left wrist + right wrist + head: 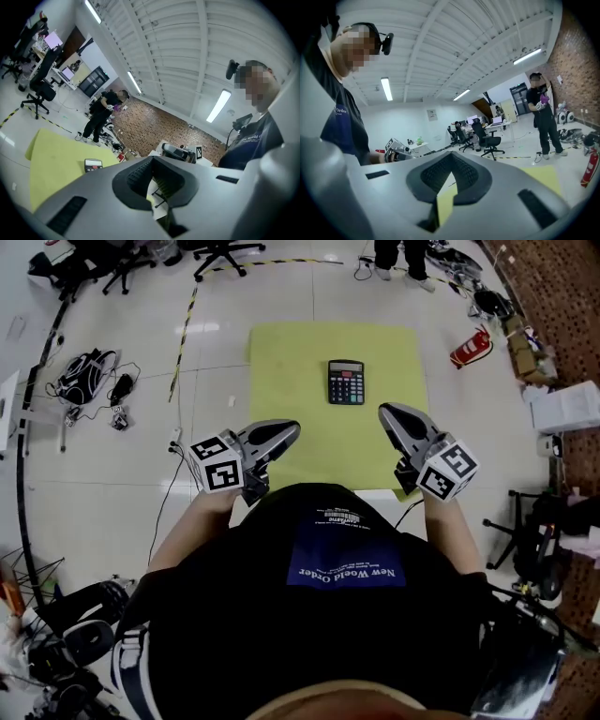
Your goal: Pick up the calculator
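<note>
A black calculator (pixel 346 382) with a grey screen and red keys lies flat on a yellow-green mat (pixel 281 362) on the floor, far ahead of me. It also shows small at the left in the left gripper view, the calculator (pixel 93 164) resting on the mat (pixel 51 159). My left gripper (pixel 286 430) is held level at chest height, jaws shut and empty, short of the mat's near edge. My right gripper (pixel 387 412) is level too, jaws together with nothing between them. Each gripper points inward toward the other: the right gripper (pixel 178 152) and the left gripper (pixel 396 151) see one another.
A red fire extinguisher (pixel 472 348) lies right of the mat. Bags and cables (pixel 84 376) are on the floor at left. Office chairs (pixel 220 254) and a standing person (pixel 398 257) are at the far end. Boxes (pixel 567 407) line the brick wall at right.
</note>
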Action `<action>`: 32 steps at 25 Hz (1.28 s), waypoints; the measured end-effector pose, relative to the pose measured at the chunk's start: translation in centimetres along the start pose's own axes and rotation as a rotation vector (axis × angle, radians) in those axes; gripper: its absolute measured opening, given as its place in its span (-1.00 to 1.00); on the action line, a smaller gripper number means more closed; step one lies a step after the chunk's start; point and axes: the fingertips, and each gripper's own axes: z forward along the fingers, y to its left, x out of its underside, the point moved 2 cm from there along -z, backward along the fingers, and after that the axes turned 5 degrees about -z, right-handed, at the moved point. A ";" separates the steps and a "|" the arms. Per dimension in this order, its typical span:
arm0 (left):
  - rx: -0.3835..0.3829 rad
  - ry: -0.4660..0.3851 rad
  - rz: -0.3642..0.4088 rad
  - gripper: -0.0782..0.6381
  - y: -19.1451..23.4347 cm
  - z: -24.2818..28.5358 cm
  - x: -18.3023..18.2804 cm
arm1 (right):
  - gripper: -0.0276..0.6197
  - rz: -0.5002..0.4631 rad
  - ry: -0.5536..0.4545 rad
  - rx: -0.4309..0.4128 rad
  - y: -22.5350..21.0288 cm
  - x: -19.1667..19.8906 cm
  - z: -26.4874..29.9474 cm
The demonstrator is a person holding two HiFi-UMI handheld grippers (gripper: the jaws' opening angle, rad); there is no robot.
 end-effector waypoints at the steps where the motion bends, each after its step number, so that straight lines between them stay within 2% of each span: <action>1: -0.017 -0.011 -0.001 -0.76 0.0 0.6 0.0 | -0.96 -0.006 -0.001 -0.008 -0.8 0.1 -0.2; 5: -0.074 -0.043 -0.013 -0.76 -0.4 3.5 0.4 | -0.96 -0.015 -0.006 -0.057 -4.0 0.2 -1.5; 10: -0.121 -0.030 -0.009 -0.76 -0.5 5.9 1.1 | -0.96 -0.001 -0.022 -0.086 -6.5 0.6 -2.6; 13: -0.133 -0.013 -0.017 -0.76 0.1 6.7 1.2 | -0.96 0.000 -0.022 -0.087 -7.0 0.8 -3.0; 19: -0.110 0.036 -0.085 -0.76 2.9 8.2 1.7 | -0.96 0.007 -0.013 -0.058 -7.3 1.3 -3.5; 24: -0.133 0.111 -0.098 -0.76 7.5 10.0 2.2 | -0.96 0.035 -0.004 -0.024 -7.9 2.9 -3.5; 28: -0.193 0.165 -0.113 -0.76 13.0 12.0 2.5 | -0.96 0.075 0.008 -0.005 -9.0 5.1 -3.1; 32: -0.272 0.241 -0.124 -0.46 19.2 14.2 3.3 | -0.96 0.108 0.012 -0.001 -10.1 7.2 -2.8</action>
